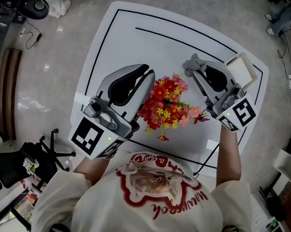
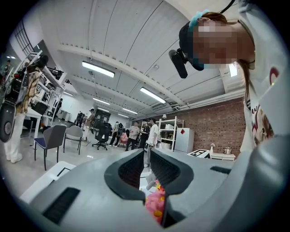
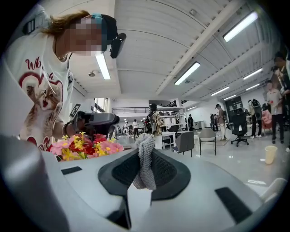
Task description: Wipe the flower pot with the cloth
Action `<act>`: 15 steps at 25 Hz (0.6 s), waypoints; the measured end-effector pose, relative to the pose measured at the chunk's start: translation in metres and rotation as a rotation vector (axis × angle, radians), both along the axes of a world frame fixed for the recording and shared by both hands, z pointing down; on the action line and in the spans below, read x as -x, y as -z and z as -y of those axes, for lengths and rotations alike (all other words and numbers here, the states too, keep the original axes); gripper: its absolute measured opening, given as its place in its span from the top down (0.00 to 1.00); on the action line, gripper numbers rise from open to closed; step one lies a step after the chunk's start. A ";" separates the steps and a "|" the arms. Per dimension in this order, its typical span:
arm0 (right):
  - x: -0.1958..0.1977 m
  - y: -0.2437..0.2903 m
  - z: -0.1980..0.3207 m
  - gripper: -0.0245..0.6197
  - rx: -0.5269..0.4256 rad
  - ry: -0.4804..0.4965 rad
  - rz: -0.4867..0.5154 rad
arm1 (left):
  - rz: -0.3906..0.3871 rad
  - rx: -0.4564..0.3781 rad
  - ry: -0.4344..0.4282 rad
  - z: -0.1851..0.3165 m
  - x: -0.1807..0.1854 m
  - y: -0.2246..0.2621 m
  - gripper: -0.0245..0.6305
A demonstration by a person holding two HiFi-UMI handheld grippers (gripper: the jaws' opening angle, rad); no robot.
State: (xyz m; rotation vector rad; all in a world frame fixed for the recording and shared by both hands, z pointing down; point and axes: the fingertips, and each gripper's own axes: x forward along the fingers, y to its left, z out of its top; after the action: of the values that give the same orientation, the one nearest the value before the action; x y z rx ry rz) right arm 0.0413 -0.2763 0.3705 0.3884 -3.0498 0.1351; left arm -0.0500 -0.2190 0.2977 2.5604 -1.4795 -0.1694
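A bunch of red, pink and yellow flowers (image 1: pixel 167 103) stands in the middle of the white table (image 1: pixel 139 45); the blooms hide the pot under them. My left gripper (image 1: pixel 149 74) lies against the left side of the flowers, jaws shut with nothing visibly between them. In the left gripper view the closed jaws (image 2: pixel 147 155) have pink petals (image 2: pixel 155 204) just below. My right gripper (image 1: pixel 192 67) sits at the flowers' upper right, shut on a grey knit cloth (image 3: pixel 145 165) that sticks up past its tips. The flowers (image 3: pixel 84 147) show to its left.
A white square object (image 1: pixel 242 69) lies at the table's far right corner. Black lines are drawn on the table top. A black office chair (image 1: pixel 18 165) stands on the floor at lower left. People, chairs and shelves fill the room behind.
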 end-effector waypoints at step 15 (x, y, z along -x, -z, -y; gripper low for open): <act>0.035 -0.060 -0.022 0.86 0.069 0.200 -0.090 | -0.012 0.007 0.012 0.001 0.001 -0.004 0.89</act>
State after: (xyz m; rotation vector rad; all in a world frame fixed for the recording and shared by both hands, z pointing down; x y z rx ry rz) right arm 0.0064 -0.2541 0.4307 0.0811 -2.9627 0.2046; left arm -0.0511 -0.2196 0.3021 2.5409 -1.4892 -0.1808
